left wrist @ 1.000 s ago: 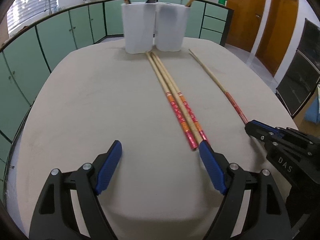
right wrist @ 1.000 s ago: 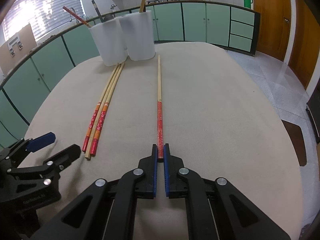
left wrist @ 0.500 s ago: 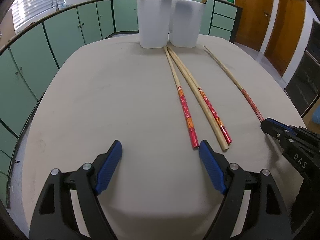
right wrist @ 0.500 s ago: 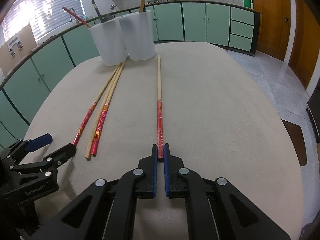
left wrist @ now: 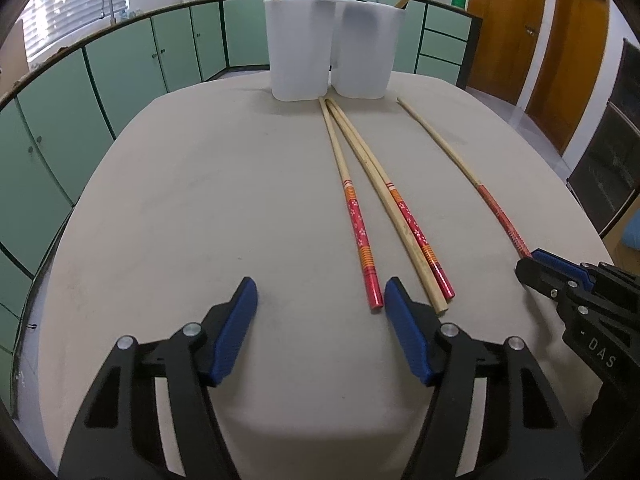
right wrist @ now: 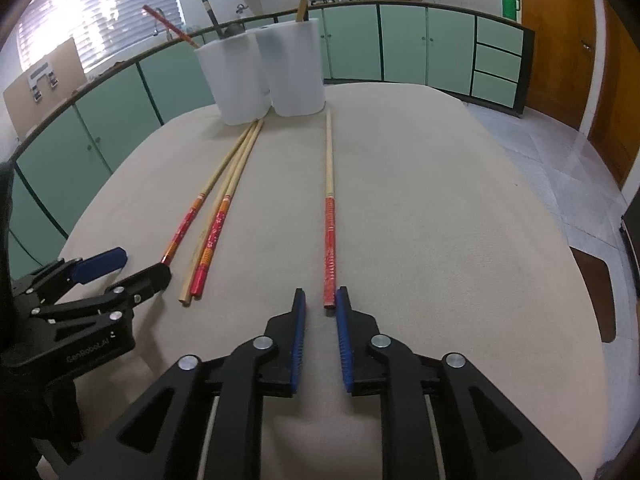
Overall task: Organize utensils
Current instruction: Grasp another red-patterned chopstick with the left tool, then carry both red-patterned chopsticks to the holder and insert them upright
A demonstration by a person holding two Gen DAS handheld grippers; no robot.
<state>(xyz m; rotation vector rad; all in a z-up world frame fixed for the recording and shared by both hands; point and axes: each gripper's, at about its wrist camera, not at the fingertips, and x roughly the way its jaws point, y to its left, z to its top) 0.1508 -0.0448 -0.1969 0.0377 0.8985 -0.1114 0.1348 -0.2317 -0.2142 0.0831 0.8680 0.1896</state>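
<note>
Your right tool standing slightly open, lone chopstick end lying between tips, ungripped; left tool gaping wide, empty.

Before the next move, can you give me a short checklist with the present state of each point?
1. Right hand-held gripper open: ok, there is a gap between its blue pads.
2. Single chopstick free: ok, it lies flat on the table; its red end sits beside the right pad, and contact cannot be told.
3. Left hand-held gripper open: ok, wide, holding nothing.
4. Three chopsticks reachable: ok, their ends lie just ahead of the left gripper's right pad.
5. White cups upright: ok, side by side at the far edge.
6. Room left inside the cups: cannot tell.
</note>
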